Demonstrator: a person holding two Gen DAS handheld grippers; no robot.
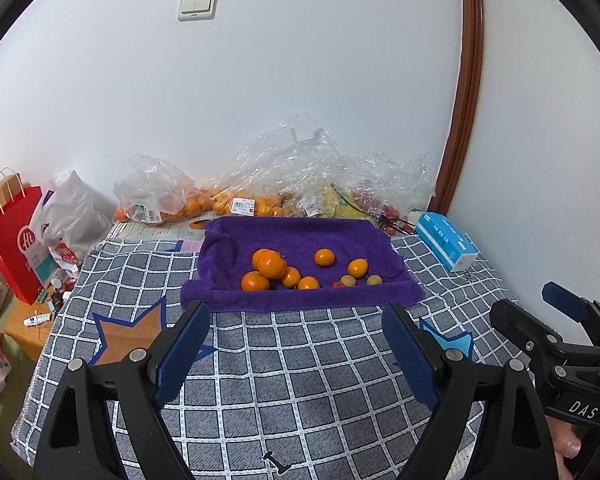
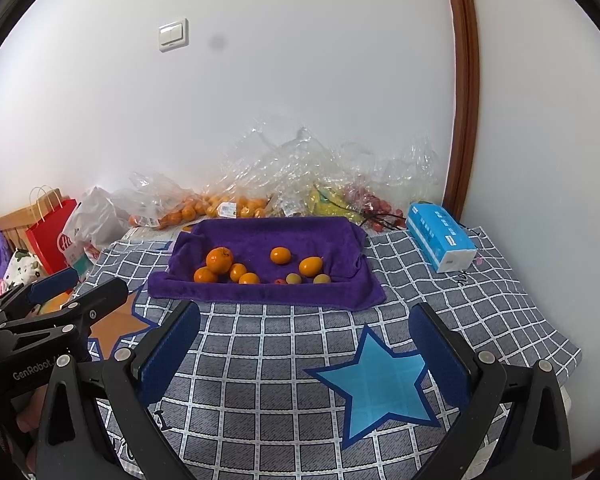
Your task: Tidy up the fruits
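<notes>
A purple towel (image 1: 300, 232) (image 2: 268, 232) lies spread on the checked cloth, its edges raised like a shallow tray. On it sit several oranges (image 1: 270, 265) (image 2: 219, 260) clustered at the left. Two more oranges (image 1: 325, 257) (image 2: 311, 266) lie further right, with small yellowish fruits (image 1: 348, 281) (image 2: 293, 279) and a tiny red one near the front edge. My left gripper (image 1: 296, 320) is open and empty, well short of the towel. My right gripper (image 2: 306, 322) is likewise open and empty. Each gripper shows at the edge of the other's view.
Clear plastic bags of oranges (image 1: 220, 202), yellow fruit (image 2: 328, 202) and red fruit (image 2: 380, 208) are piled against the back wall. A blue tissue pack (image 1: 446, 246) (image 2: 440, 238) lies at the right. A red paper bag (image 1: 12, 240) and clutter stand off the left edge.
</notes>
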